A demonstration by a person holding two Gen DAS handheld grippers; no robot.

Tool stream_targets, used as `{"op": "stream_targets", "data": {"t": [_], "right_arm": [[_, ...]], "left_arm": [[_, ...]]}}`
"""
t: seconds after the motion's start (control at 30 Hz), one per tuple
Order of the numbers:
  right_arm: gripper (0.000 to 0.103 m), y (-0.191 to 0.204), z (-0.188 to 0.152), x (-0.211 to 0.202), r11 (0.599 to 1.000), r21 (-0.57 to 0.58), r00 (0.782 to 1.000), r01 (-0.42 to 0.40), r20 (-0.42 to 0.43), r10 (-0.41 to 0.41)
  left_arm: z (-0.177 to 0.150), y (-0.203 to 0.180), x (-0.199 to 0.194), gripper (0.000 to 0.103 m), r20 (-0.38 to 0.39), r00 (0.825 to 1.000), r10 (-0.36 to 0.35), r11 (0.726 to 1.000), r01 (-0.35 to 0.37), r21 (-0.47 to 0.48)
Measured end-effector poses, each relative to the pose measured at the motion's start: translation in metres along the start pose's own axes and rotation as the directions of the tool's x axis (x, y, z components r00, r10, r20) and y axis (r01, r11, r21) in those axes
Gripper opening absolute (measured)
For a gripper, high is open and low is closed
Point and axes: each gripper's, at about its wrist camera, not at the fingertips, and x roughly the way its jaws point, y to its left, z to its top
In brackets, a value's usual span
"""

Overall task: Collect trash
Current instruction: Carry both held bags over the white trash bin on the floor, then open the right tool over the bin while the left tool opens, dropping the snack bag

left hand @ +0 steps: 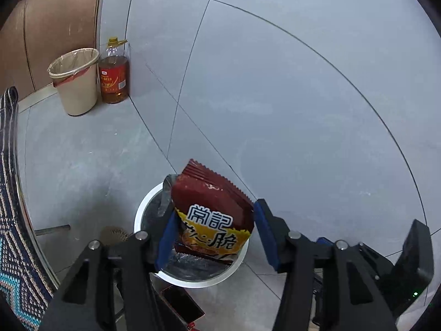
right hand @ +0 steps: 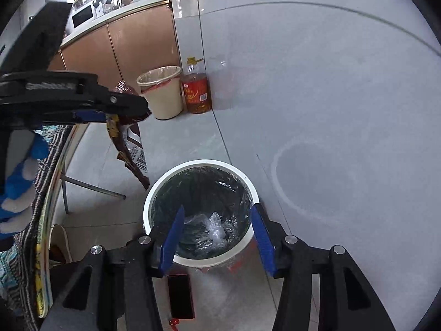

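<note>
Snack packet of dark red foil with yellow lettering panel [left hand: 213, 218] sits upright between the left gripper [left hand: 212, 237], whose jaws stand wider than the packet: the left blue pad touches its edge, the right pad is apart. Directly below is a round white bin with black liner [right hand: 249, 184]. The right gripper [right hand: 217, 237] hovers over that bin, jaws wide and empty, above crumpled clear plastic [right hand: 215, 227] inside.

Dark red snack packet [left hand: 212, 215] with yellow band and white lettering, upright, crinkled, above white bin [right hand: 154, 190] lined with black bag, clear plastic wad [right hand: 216, 227] inside
</note>
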Motion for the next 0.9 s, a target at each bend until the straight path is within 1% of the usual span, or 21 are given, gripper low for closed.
{"op": "stream_targets", "data": {"t": [0.3, 0.43, 0.57, 0.63, 0.7, 0.77, 0.83, 0.9], "right_arm": [[0.050, 0.002, -0.001, -0.009, 1.000, -0.001, 1.000, 0.004, 0.018, -0.004], [0.052, 0.001, -0.003, -0.006, 1.000, 0.002, 1.000, 0.000, 0.014, -0.001], [0.053, 0.000, -0.003, -0.001, 1.000, 0.008, 1.000, -0.003, 0.008, 0.003], [0.054, -0.001, -0.004, 0.000, 1.000, 0.011, 1.000, -0.004, 0.007, 0.004], [0.054, -0.002, -0.005, 0.002, 1.000, 0.014, 1.000, -0.005, 0.006, 0.005], [0.054, -0.003, -0.006, 0.003, 1.000, 0.018, 1.000, -0.006, 0.005, 0.006], [0.055, -0.004, -0.007, 0.005, 1.000, 0.021, 1.000, -0.006, 0.004, 0.006], [0.055, -0.006, -0.008, 0.005, 1.000, 0.027, 1.000, -0.005, 0.004, 0.005]], "left_arm": [[0.004, 0.002, 0.007, 0.053, -0.020, 1.000, -0.023, 1.000, 0.023, -0.014], [0.005, 0.001, 0.015, 0.053, -0.049, 0.999, -0.005, 1.000, 0.004, -0.014], [0.004, 0.003, 0.016, 0.053, -0.038, 0.999, 0.010, 1.000, -0.011, -0.023], [0.002, 0.002, 0.015, 0.053, -0.020, 1.000, 0.021, 1.000, -0.021, -0.006], [0.000, -0.001, 0.015, 0.053, -0.007, 1.000, 0.016, 1.000, -0.016, 0.017], [-0.002, -0.003, 0.013, 0.053, 0.017, 1.000, 0.005, 0.999, -0.005, 0.035], [-0.004, -0.004, 0.010, 0.053, 0.040, 0.999, -0.026, 0.999, 0.025, 0.036], [-0.005, -0.004, 0.010, 0.053, 0.033, 0.998, -0.053, 0.998, 0.052, 0.035]]}}
